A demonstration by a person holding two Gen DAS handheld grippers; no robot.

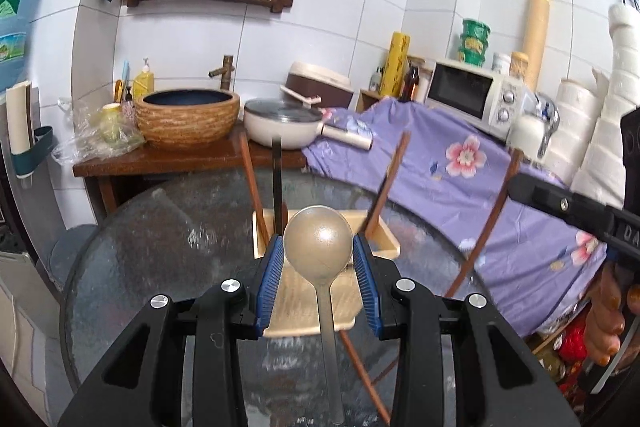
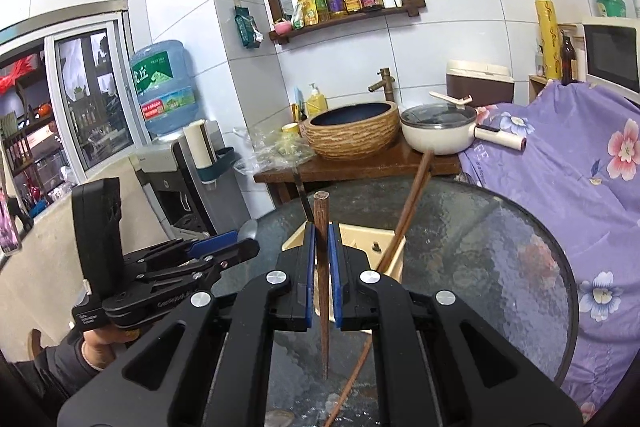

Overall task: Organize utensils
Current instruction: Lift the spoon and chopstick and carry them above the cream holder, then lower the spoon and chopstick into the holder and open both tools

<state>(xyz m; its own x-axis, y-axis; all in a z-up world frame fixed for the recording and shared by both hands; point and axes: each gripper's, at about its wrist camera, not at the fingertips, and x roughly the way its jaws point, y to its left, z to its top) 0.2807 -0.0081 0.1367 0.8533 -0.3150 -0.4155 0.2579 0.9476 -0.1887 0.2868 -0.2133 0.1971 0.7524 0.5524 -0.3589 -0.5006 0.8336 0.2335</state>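
The left hand-held gripper [image 1: 319, 247] is holding a metal spoon [image 1: 318, 241] by its bowl, the blue pads [image 1: 272, 279] pressing on either side with the jaws partly apart; the bowl is standing up between the fingertips and the handle is hanging down toward the camera. Just beyond the fingertips, a pale wooden utensil box [image 1: 384, 239] is sitting on the round glass tabletop [image 1: 160, 227], with brown chopsticks [image 1: 386, 187] and a dark flat handle [image 1: 277, 179] leaning out of it.

The right hand-held gripper [image 2: 321, 247] is clamping a single brown chopstick [image 2: 322, 267], its jaws nearly closed on the shaft; the blunt end is sticking up above the fingertips and the pointed end is hanging below. The same box [image 2: 396, 243] is lying directly behind these fingertips, another chopstick [image 2: 412, 211] slanting out of it to the right. The left hand-held gripper is showing well off to this one's left.
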